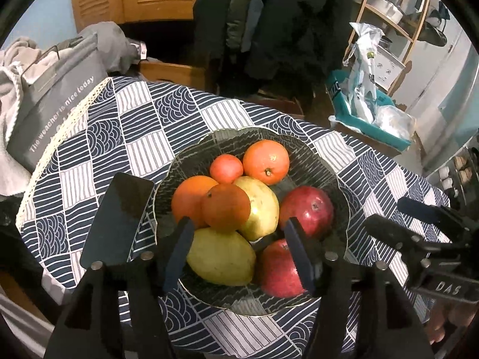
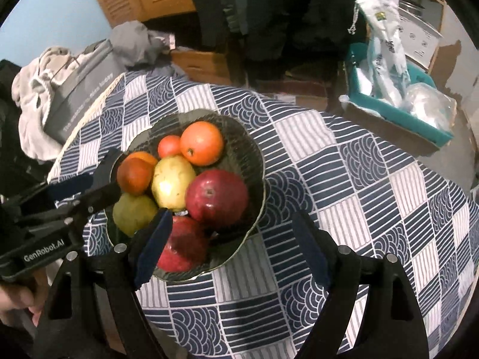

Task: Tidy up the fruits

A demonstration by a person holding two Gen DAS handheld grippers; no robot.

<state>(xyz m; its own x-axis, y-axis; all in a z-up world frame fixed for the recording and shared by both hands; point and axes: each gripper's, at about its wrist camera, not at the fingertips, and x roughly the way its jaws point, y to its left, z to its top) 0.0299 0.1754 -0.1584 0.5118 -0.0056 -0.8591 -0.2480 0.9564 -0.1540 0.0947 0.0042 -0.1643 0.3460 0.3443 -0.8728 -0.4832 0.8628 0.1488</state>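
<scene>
While both grippers hung over the table, entries were:
Bowl: the glass bowl (image 1: pixel 341 191) sat on the checked tablecloth (image 1: pixel 134 119), holding oranges, pears and red apples piled touching.
Left gripper (image 1: pixel 239 239): jaws spread, holding nothing, over the near pear (image 1: pixel 221 257).
Right gripper (image 2: pixel 233 233): jaws wide, unloaded, at the bowl's near rim.
Open room: bare cloth lay right of the bowl.
Edges: lace trim (image 1: pixel 71 119) marked the far-left edge.

A dark glass bowl (image 1: pixel 338 179) is being shown glossy; the bench (image 2: pixel 359 179) beneath it is being covered by matt patterned cloth.
</scene>
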